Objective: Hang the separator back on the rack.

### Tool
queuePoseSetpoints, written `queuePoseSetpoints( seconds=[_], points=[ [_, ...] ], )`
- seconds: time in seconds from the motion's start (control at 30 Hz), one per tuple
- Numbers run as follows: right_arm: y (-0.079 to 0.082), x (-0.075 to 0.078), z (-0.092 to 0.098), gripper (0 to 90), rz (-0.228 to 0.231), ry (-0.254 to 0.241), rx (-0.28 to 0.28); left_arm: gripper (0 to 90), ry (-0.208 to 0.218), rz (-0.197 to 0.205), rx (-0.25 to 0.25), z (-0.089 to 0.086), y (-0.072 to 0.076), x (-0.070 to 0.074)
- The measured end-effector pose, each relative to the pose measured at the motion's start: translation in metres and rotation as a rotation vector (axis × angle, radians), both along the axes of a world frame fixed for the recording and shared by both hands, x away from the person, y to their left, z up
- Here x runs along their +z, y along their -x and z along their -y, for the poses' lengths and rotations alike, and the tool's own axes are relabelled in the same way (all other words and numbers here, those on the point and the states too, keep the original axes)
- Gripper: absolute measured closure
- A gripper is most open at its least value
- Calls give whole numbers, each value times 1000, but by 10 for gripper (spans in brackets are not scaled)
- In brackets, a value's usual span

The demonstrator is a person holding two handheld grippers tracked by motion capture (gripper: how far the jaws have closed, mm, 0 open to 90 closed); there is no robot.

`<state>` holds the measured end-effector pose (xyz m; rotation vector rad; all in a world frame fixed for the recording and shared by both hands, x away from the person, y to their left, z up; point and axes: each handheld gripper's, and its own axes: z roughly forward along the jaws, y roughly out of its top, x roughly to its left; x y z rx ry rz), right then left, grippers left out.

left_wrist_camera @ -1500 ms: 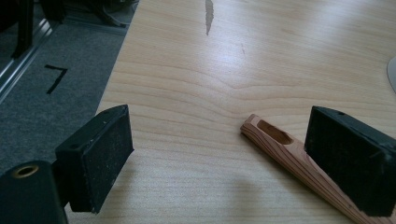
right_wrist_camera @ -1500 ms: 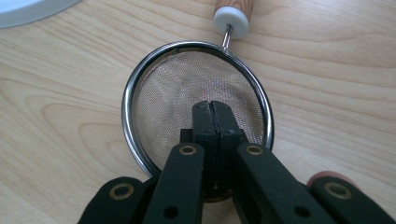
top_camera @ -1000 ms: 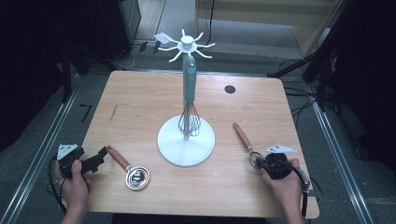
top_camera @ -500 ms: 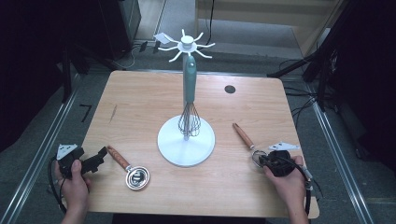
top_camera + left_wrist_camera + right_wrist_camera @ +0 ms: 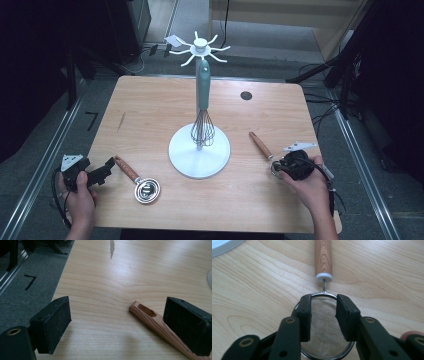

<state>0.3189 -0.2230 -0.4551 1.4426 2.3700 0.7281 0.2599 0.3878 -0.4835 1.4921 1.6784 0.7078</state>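
A small mesh strainer (image 5: 323,342) with a wooden handle (image 5: 261,145) lies on the table at the right. My right gripper (image 5: 324,315) hovers just over its mesh. Its jaws have just been opening and stand partly apart, with no pad pressing on the rim; in the high view the right gripper (image 5: 286,167) covers the strainer's head. At the left lies a steel measuring cup (image 5: 146,190) with a wooden handle (image 5: 150,317). My left gripper (image 5: 117,325) is wide open beside that handle's end, its right jaw over the handle.
A white utensil stand (image 5: 199,160) rises mid-table with a teal-handled whisk (image 5: 202,127) hanging on it. A small black hole (image 5: 245,95) marks the far right of the tabletop. Dark floor and rails border the table on both sides.
My right hand has risen a little over the strainer and its gripper sits slightly higher. The left hand and both utensils have stayed put.
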Motion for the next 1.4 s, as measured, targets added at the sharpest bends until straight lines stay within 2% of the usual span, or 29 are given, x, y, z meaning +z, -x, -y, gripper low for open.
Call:
queuePoseSetpoints(
  seconds=[0.1,0.17,0.33,0.53,0.7,0.87,1.13,1.4],
  points=[
    [-8,6,0,623,-36,2,8,80,-2,-1,-1,0,0,0],
    [-14,9,-2,618,-53,23,13,80,-1,2,-2,0,0,0],
    [-29,13,-9,605,-106,62,37,80,-1,0,-2,0,0,0],
    [-48,14,-16,599,-172,90,37,80,-1,0,-2,0,0,0],
    [-64,14,-21,607,-238,74,19,79,-1,0,-2,0,0,0],
    [-77,12,-27,617,-296,85,18,79,0,0,-2,0,0,0],
    [-88,3,-32,639,-382,98,8,79,1,-2,-3,0,0,0],
    [-94,-6,-36,670,-458,100,-39,79,0,0,-2,0,0,0]
  ],
)
